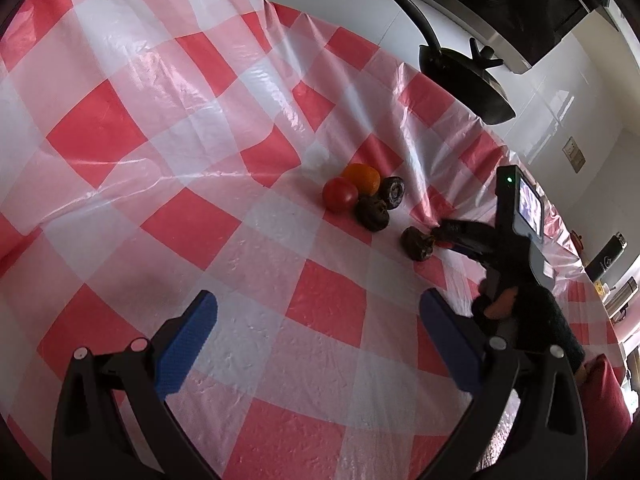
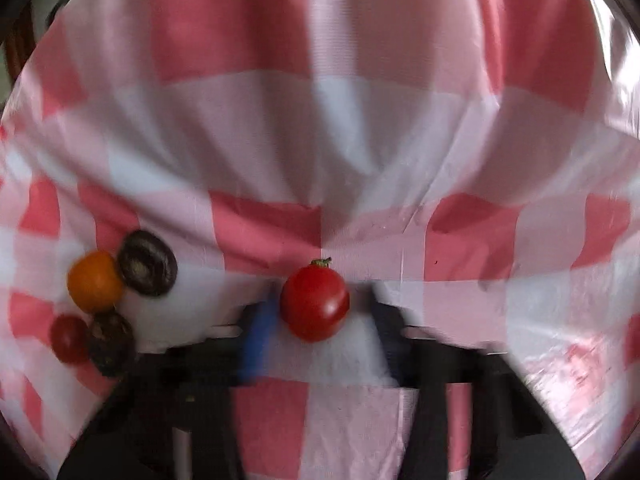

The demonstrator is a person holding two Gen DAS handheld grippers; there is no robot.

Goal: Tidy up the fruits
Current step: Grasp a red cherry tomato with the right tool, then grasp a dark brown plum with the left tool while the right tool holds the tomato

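Observation:
In the right wrist view a red cherry tomato with a green stem lies on the checked cloth between the fingers of my right gripper. The jaws stand open on either side of it; the view is motion-blurred. To its left lie an orange tomato, a smaller red tomato and two dark mushrooms. In the left wrist view my left gripper is open and empty above the cloth. The same cluster lies ahead, and the right gripper reaches a dark object beside it.
A red-and-white checked plastic cloth covers the table and is wrinkled near its far edge. A black pan sits beyond the cloth on a white counter. Small items stand at the far right.

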